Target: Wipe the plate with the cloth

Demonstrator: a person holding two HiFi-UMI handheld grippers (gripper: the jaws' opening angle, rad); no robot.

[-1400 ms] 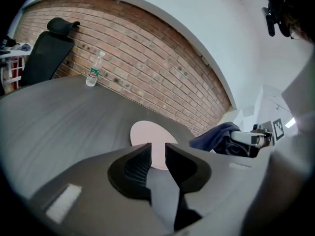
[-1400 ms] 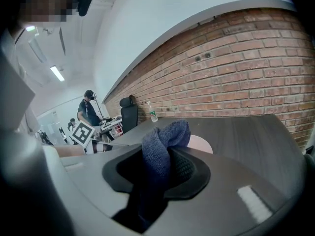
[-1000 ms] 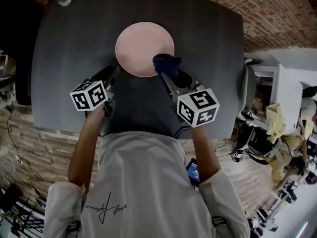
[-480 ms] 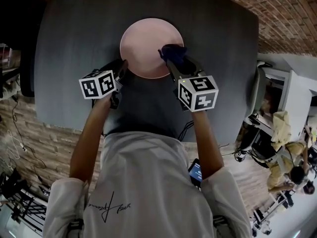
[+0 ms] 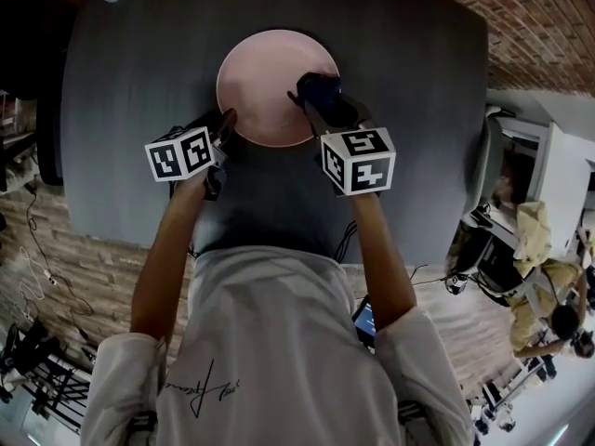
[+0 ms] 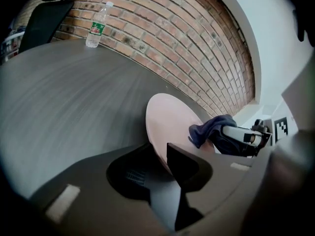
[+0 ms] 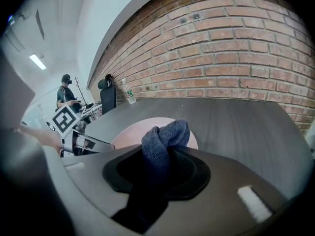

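A: At the right claw [image 7: 162,157], what is happening?

B: Its jaws are clenching on the dark blue cloth [image 7: 165,132]. A bunched fold is sticking up from between them and hanging over the right part of the pink plate [image 5: 265,86]. Whether the cloth is touching the plate, I am not able to tell.

A: And at the left claw [image 6: 156,152]?

B: Its jaws are closing, not yet gripping. The plate's near rim is reaching into the gap between them. As far as the left gripper view is showing, the pads are not pressing on it.

A: Further out?

B: The plate is lying on the dark desk [image 5: 139,72], toward its middle. A clear water bottle [image 6: 97,24] with a green label is standing upright at the far left corner, well apart from the plate. A brick wall [image 7: 236,48] is running behind the desk.
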